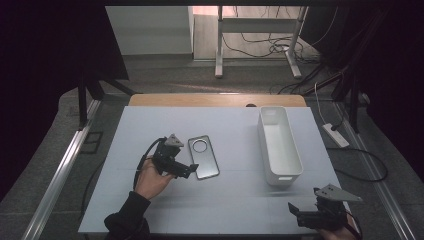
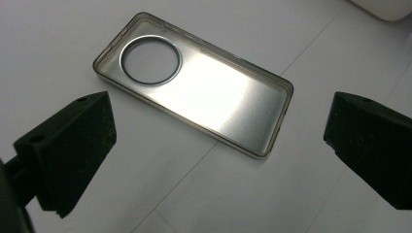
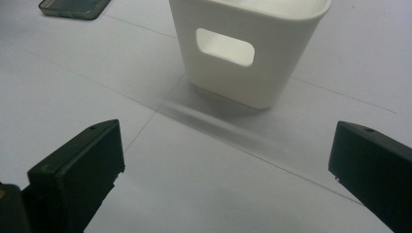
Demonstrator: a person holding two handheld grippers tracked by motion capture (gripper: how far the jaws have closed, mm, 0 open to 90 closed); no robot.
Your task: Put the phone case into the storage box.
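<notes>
A clear grey phone case (image 1: 203, 156) with a round camera hole lies flat on the white table, inner side up. My left gripper (image 1: 186, 171) hovers at the case's near left edge, open, with nothing between its jaws; in the left gripper view the phone case (image 2: 194, 83) lies just ahead of the left gripper (image 2: 218, 150). A long white bin (image 1: 279, 145) stands to the right of the case. My right gripper (image 1: 296, 210) is open near the table's front right corner. In the right gripper view the bin (image 3: 248, 48) with its handle slot stands ahead of the right gripper (image 3: 228, 170).
The white table top (image 1: 225, 200) has a wooden strip along its far edge. A power strip (image 1: 336, 135) and cables lie on the floor to the right. Metal rails run along both sides of the table. A desk frame stands farther back.
</notes>
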